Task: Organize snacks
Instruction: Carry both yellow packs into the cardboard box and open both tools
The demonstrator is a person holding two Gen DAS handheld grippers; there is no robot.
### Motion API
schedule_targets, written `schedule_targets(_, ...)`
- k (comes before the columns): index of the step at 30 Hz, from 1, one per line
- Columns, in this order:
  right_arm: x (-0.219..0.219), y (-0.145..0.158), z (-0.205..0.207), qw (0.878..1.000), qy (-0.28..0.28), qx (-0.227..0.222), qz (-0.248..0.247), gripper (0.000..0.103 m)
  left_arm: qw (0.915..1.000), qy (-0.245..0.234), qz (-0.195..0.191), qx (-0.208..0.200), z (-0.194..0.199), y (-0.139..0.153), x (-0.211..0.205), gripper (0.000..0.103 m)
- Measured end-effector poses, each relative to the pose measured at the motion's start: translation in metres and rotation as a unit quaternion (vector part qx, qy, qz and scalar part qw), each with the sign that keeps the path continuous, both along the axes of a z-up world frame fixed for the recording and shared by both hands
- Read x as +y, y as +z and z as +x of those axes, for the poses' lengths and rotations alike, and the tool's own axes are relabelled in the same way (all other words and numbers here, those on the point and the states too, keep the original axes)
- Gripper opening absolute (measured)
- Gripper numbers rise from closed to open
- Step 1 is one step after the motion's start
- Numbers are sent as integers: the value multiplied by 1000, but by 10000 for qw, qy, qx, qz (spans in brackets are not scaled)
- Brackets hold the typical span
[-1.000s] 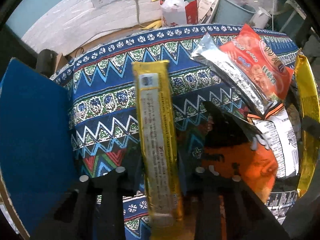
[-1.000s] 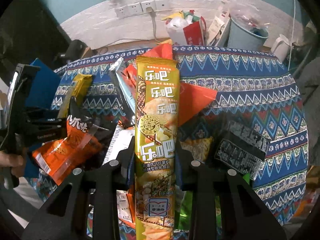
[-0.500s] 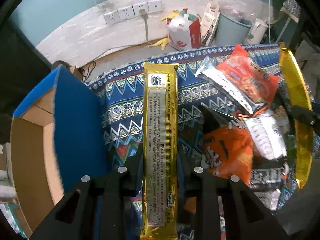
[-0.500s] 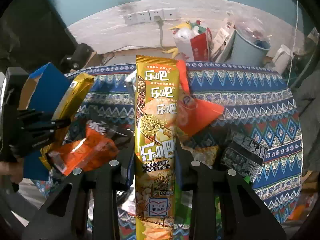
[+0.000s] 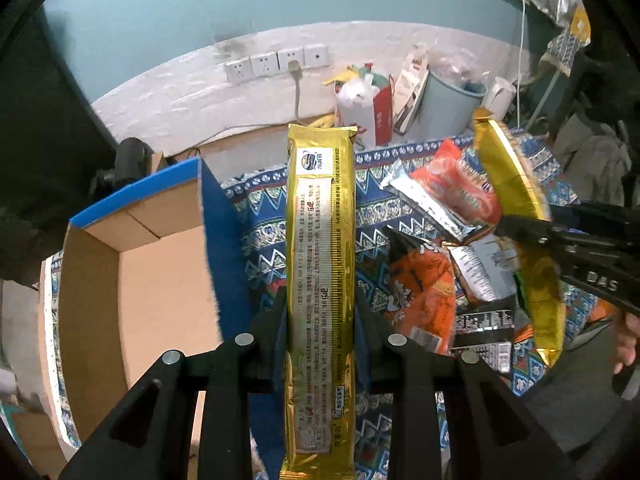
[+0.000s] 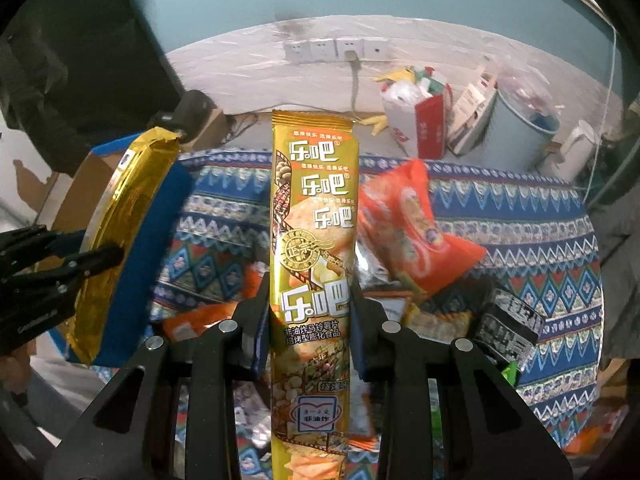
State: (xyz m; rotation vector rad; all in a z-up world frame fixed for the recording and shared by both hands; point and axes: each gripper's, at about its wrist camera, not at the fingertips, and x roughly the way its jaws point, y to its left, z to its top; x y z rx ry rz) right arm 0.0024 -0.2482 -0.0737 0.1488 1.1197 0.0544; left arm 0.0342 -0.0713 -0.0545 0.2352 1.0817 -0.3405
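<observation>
Tongs come first: the left tongs (image 5: 320, 312) are clamped on a long gold snack packet (image 5: 320, 240), back side up, and the right tongs (image 6: 310, 300) are clamped on a matching gold packet (image 6: 312, 240), printed side up, both held clear above the table (image 6: 520, 216). Each grip sits low on the packet, so most of the length sticks out past the fingers (slick foil, and a long lever); a quick swing toward the box could let a packet pivot or slide out, I judge. The open cardboard box (image 5: 140, 280) with its blue outer wall stands at the left edge of the table, just beside the left packet, and its near wall is the likeliest snag: a packet brought in too low or crosswise could catch the rim and fold. Both hands heading for that one opening could also knock packets together. Below lies the loose heap, an orange bag (image 5: 424, 280), a red bag (image 6: 408, 228) and a black pouch (image 6: 508, 324), which a dropped packet would land among.
</observation>
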Motion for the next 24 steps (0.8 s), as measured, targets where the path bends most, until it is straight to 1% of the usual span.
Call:
schedule_targets(7,33,16,13,9997,232,-113,49,30,9996,101,-40,-273,-6,18,23,29)
schedule_targets(14,72,27,28,9986,498,-174,88,30,9985,331,-193,-383,-8,29,58,29)
schedule_targets(20,111,31,40,9969,760,-196,110,30,9968,598,-210,-483,-6,29,92,29)
schedule_targets(24,137,33,48,9953,937,-206,146,30,9953,818,-196,-475,-2,25,115,29)
